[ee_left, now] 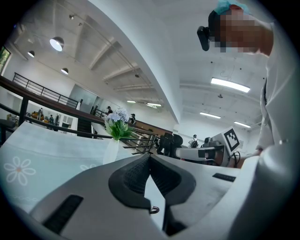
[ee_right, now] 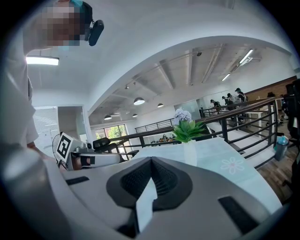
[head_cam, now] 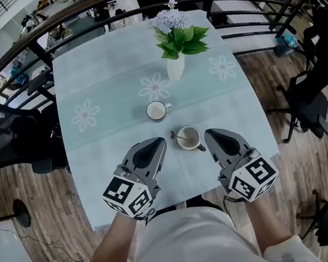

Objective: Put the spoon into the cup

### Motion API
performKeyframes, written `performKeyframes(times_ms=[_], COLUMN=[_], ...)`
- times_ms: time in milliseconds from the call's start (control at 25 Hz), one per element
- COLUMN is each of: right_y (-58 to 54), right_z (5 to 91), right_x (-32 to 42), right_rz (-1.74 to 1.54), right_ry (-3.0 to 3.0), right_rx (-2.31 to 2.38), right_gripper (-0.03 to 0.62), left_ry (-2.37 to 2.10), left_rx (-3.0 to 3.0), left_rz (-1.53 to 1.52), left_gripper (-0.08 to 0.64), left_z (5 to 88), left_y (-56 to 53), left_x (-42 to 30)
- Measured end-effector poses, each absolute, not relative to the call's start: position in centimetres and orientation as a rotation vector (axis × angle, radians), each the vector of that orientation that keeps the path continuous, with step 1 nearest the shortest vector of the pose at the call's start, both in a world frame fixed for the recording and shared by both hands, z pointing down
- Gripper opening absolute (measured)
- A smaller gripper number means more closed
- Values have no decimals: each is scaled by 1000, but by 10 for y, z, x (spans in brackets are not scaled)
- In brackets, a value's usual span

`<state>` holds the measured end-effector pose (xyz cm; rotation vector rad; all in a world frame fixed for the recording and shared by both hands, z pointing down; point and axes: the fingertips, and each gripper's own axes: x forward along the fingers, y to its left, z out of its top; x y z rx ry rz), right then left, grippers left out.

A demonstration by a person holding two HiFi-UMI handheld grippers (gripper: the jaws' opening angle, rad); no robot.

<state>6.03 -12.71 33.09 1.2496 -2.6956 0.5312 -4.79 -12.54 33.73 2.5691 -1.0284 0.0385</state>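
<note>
White round cup (head_cam: 190, 139) holding slim spoon (head_cam: 180, 136) — left tool (head_cam: 157, 143), right tool (head_cam: 210, 133) both closed, empty.

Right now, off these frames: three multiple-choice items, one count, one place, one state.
1. White ceramic cups on the pale blue daisy-print tablecloth: A one, B two, C three.
2. The metal spoon lies: A in the nearer cup, B in a bowl, C on the tablecloth.
3. The left tongs and right tongs are: A open, B shut, empty, C shut on the spoon.
B: nearer cup plus farther cup. A: it rests inside, handle over the rim. B: jaws meet, nothing between.
</note>
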Motion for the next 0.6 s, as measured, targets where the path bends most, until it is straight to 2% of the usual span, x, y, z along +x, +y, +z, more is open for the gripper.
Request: performKeyframes(times_ms=[600], right_y=[-128], right_z=[335], right_x=[62], right_rz=[553], right_ry=[-2696], right_rx=[1252], right_gripper=[20], left_ry=[-1026], left_rx=[2565], left_rz=[48], left_gripper=[20], left_z=[343], left_y=[-126], left_x=[-46])
